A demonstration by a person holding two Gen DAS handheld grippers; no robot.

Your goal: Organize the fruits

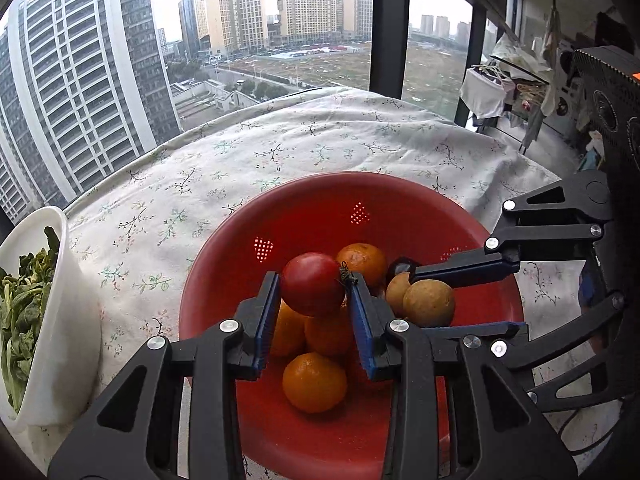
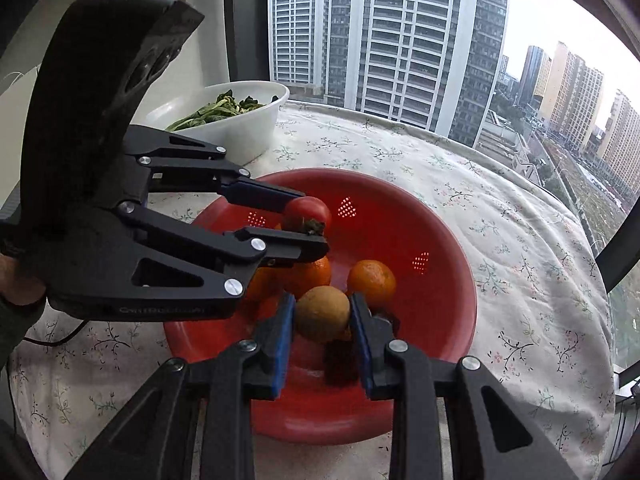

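Left gripper (image 1: 313, 292) clamped on a tomato (image 1: 312, 283), blue pads pressed to either side, stem end against the right pad. Tomato held just above the oranges (image 1: 314, 382) piled in the red colander (image 1: 224, 272). Right gripper (image 2: 322, 314) clamped on a brown fruit (image 2: 323, 313), likewise pinched between blue pads, over the colander's near side. A second brown fruit (image 1: 397, 290) seen in the left view just behind the held one, touching it; whether gripped too, cannot tell. Below the right gripper, a dark reddish fruit (image 2: 340, 360) on the colander floor. Further in, one orange (image 2: 372, 282) apart from the rest, beside the right gripper's right finger. Both grippers side by side over the colander, tips close together, pointing steeply down. At the left edge of the right view, a hand (image 2: 18, 280) and dark sleeve behind the left gripper's body.

Under the colander, a white cloth (image 1: 320, 136) with small floral sprigs, rumpled, covering the table. To the left, near the table's far edge, a white bowl (image 2: 240, 132) of leafy greens (image 2: 216, 110). Beyond, large windows (image 1: 390, 24) with dark frames, tall apartment towers (image 1: 76, 80) and open ground outside under a grey sky. On the right of the left view, a cluttered rack (image 1: 508, 80) with hanging cloths.
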